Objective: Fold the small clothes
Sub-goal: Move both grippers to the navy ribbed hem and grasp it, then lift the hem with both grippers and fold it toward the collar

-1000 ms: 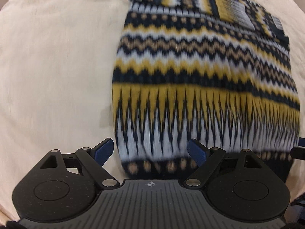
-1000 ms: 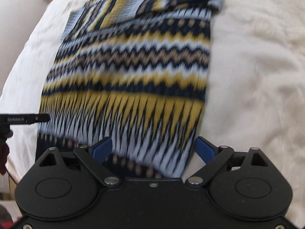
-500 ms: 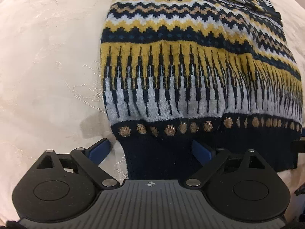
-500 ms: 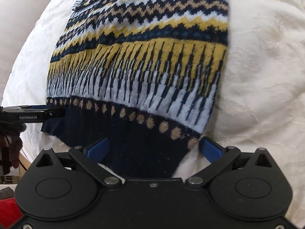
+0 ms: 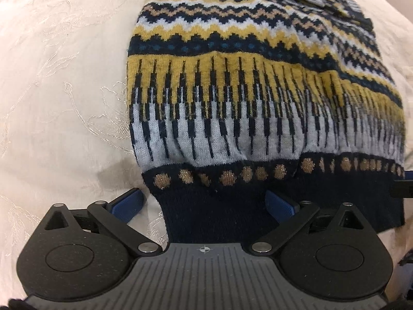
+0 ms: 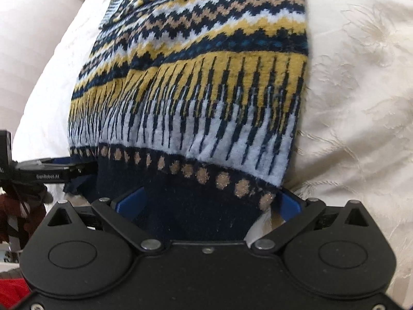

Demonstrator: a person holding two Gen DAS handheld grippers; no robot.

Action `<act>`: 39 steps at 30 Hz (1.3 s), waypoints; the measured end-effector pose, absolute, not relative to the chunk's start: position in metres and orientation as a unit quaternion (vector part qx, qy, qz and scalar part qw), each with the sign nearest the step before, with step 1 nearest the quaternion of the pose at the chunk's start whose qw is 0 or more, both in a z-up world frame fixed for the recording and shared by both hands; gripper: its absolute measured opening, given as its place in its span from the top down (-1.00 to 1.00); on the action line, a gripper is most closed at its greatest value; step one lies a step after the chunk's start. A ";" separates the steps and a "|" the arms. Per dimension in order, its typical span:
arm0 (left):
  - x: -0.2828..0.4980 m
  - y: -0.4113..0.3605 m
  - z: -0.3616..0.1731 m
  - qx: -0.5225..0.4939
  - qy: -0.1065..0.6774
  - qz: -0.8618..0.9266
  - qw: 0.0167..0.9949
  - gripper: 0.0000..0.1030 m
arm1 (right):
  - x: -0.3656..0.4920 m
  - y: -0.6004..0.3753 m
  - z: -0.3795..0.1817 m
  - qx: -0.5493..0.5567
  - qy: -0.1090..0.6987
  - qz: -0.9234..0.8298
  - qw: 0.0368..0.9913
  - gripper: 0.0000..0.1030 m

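Note:
A small knitted sweater in navy, yellow, pale blue and tan zigzag bands lies flat on a cream embroidered cloth. Its navy hem points at me. My left gripper is open, its blue pads straddling the hem's left corner. My right gripper is open, its blue pads straddling the hem's right corner of the sweater. The hem cloth lies between the pads in both views. The left gripper also shows at the left edge of the right wrist view.
The cream cloth spreads on both sides of the sweater. In the right wrist view a pale wall lies beyond the cloth's left edge, and something red sits at the bottom left corner.
Both grippers have moved down and closer to the sweater's hem. The navy hem now lies between each pair of open pads. The sweater has not visibly shifted.

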State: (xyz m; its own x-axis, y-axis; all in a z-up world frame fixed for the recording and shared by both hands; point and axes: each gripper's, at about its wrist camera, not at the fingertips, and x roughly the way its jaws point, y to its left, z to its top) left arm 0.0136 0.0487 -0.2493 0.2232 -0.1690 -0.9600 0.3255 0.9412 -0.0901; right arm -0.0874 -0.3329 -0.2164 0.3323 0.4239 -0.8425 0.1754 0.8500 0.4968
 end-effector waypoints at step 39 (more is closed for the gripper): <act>0.135 0.054 -0.071 -0.131 0.424 -0.185 0.877 0.83 | -0.003 -0.398 -0.066 0.366 0.357 0.069 0.856 0.73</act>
State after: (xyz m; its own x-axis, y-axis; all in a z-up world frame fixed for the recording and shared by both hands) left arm 0.1355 0.0542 -0.0705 0.5726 -0.4352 -0.6949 0.2134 0.8974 -0.3862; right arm -0.0027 -0.3983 -0.0662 0.7353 0.3803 -0.5610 0.1428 0.7222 0.6767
